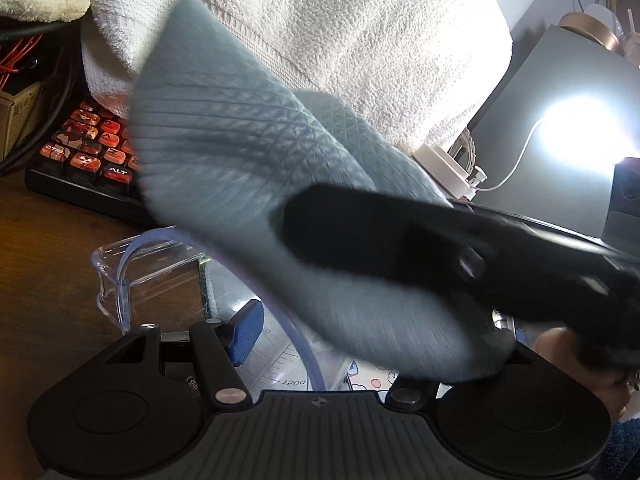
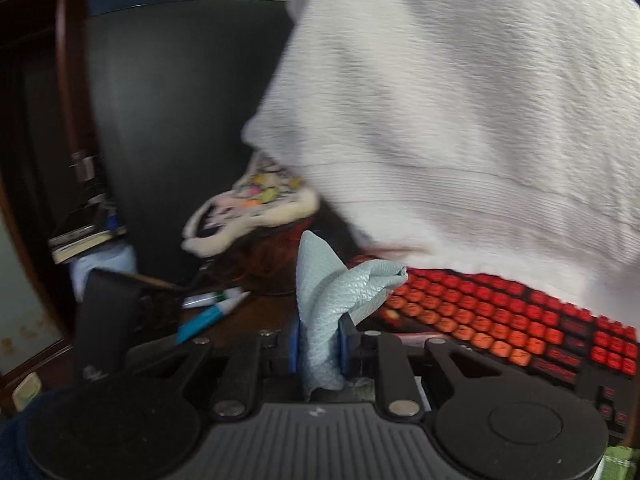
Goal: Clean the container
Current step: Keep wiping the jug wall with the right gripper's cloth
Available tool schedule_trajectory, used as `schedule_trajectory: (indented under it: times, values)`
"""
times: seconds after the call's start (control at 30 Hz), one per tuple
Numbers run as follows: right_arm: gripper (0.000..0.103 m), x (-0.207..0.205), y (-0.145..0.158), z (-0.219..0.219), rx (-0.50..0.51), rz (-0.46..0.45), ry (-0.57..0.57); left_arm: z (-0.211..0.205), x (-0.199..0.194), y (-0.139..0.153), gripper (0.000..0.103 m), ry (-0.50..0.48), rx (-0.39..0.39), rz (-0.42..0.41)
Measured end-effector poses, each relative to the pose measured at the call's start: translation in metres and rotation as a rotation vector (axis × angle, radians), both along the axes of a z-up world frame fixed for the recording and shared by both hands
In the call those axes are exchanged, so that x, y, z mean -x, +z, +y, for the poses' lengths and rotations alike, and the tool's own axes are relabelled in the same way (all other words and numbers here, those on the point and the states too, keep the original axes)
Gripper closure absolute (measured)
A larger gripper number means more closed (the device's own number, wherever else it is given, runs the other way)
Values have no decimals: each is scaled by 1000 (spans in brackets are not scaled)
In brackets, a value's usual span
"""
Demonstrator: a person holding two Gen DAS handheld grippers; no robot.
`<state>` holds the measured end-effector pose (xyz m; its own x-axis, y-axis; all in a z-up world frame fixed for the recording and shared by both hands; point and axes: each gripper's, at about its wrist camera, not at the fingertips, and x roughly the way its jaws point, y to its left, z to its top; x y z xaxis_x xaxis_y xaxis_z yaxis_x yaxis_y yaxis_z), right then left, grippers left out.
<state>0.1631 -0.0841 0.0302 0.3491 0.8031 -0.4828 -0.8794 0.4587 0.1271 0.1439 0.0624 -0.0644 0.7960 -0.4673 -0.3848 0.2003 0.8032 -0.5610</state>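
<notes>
Cluttered brown desk [image 1: 44, 280] w/ red-keyed keyboard [image 2: 500, 316] and white towel [image 1: 360, 40] behind. Sitting on desk: clear container [image 1: 152, 276], near edge of left wrist view, left gripper [image 1: 360, 344] gripping its wall, one blue pad [image 1: 246, 332] showing, other pad hidden by cloth. Wiping prob. mid-way; can't tell how clean, interior mostly covered. Right gripper [image 2: 318, 350] pinching grey-blue cloth [image 2: 340, 292] tight btwn pads, jaws nearly closed, sweeping over container.

Home desk setup: red-keyed keyboard [image 2: 500, 316], monitor [image 2: 180, 128] (towel-draped), pens [image 2: 208, 312], wooden desktop [image 1: 48, 280].
</notes>
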Motion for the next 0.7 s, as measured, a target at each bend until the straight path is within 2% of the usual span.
schedule_trajectory:
  times: [0.07, 0.2, 0.3, 0.53, 0.7]
  values:
    - [84, 3, 0, 1, -3, 2, 35, -1, -1, 0, 42, 0, -1, 1]
    - [84, -2, 1, 2, 10, -7, -14, -2, -2, 1, 42, 1, -8, 4]
    - [84, -14, 3, -2, 15, 14, -89, -3, -3, 1, 42, 1, -10, 4]
    - [84, -44, 5, -11, 55, 22, -364, -5, -6, 5, 42, 1, -14, 3]
    - [85, -42, 4, -12, 54, 5, -366, -5, -7, 6, 42, 2, -10, 3]
